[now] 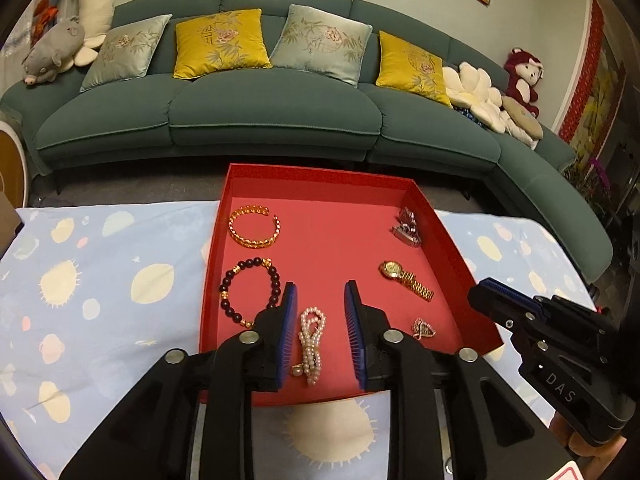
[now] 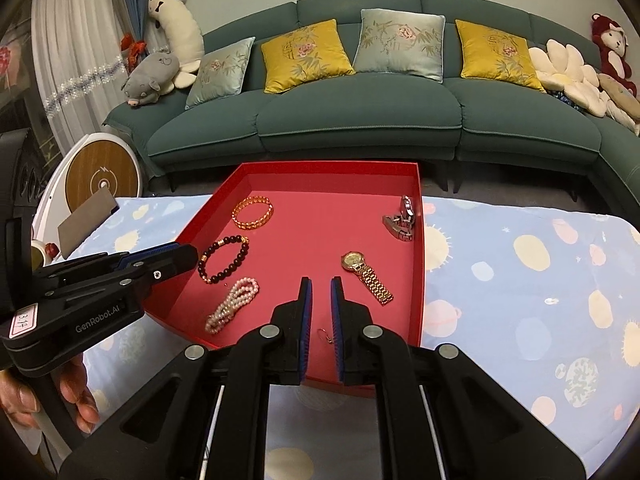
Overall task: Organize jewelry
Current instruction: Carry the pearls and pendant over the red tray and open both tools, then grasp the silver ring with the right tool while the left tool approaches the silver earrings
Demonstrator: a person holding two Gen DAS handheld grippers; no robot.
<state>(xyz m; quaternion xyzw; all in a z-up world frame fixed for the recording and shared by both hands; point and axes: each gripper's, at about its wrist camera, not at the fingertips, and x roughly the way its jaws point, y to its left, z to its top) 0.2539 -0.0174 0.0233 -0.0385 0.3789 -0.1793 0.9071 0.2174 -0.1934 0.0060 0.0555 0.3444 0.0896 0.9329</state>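
A red tray [image 1: 452, 240] [image 2: 418, 264] on the table holds jewelry: a gold bangle [image 1: 253, 226] [image 2: 253, 211], a dark bead bracelet [image 1: 248, 290] [image 2: 224, 258], a pearl strand [image 1: 311, 344] [image 2: 232, 304], a gold watch [image 1: 404, 279] [image 2: 366, 270], a silver watch [image 1: 407, 227] [image 2: 402, 218] and an earring [image 1: 423, 328] [image 2: 326, 335]. My left gripper [image 1: 321, 292] [image 2: 176, 254] is open, its jaws either side of the pearl strand. My right gripper [image 2: 321, 286] [image 1: 486, 292] is open a little, with the earring between its jaws near their base.
The table wears a blue cloth [image 1: 100, 280] [image 2: 540, 272] with pale spots. A green sofa [image 1: 272, 112] [image 2: 360, 116] with cushions and plush toys stands behind. A round white-and-wood device [image 2: 104, 176] stands at the left.
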